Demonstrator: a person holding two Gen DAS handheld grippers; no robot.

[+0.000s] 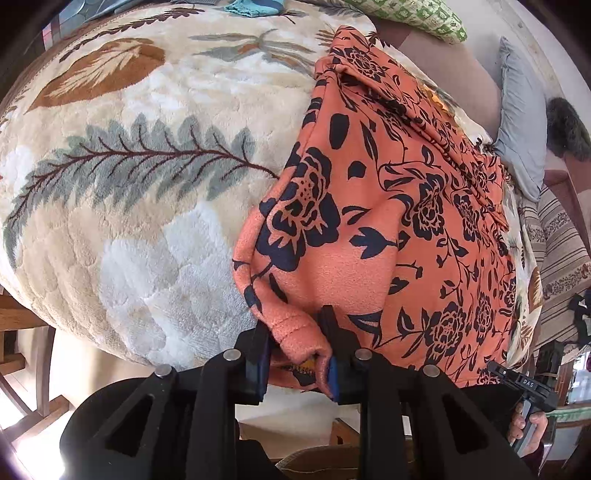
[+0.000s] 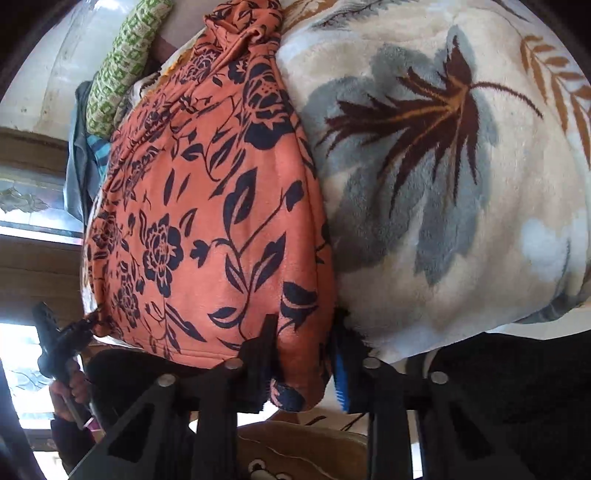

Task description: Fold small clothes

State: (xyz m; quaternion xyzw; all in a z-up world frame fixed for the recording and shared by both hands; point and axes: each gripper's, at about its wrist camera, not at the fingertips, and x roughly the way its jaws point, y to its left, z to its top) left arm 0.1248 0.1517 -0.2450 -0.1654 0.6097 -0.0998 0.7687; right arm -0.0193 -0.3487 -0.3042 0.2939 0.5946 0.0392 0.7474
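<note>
An orange garment [image 1: 388, 206] with a dark blue flower print lies flat on a cream plush blanket [image 1: 147, 192] patterned with leaves. My left gripper [image 1: 297, 354] is shut on the garment's near left corner, and the hem bunches between its blue pads. In the right wrist view the same garment [image 2: 207, 221] lies to the left on the blanket [image 2: 443, 184]. My right gripper [image 2: 301, 358] is shut on its near right corner, with the cloth pinched between the fingers. Each view shows the other hand-held gripper at the garment's far near corner: the right one [image 1: 524, 384] and the left one [image 2: 66, 332].
A green patterned pillow [image 1: 417, 14] and a grey cushion [image 1: 521, 122] lie beyond the garment. A blue knitted item [image 1: 255, 7] sits at the blanket's far edge. Striped cloth [image 1: 557, 251] hangs on the right. A wooden chair frame [image 1: 22, 332] stands below the blanket's left edge.
</note>
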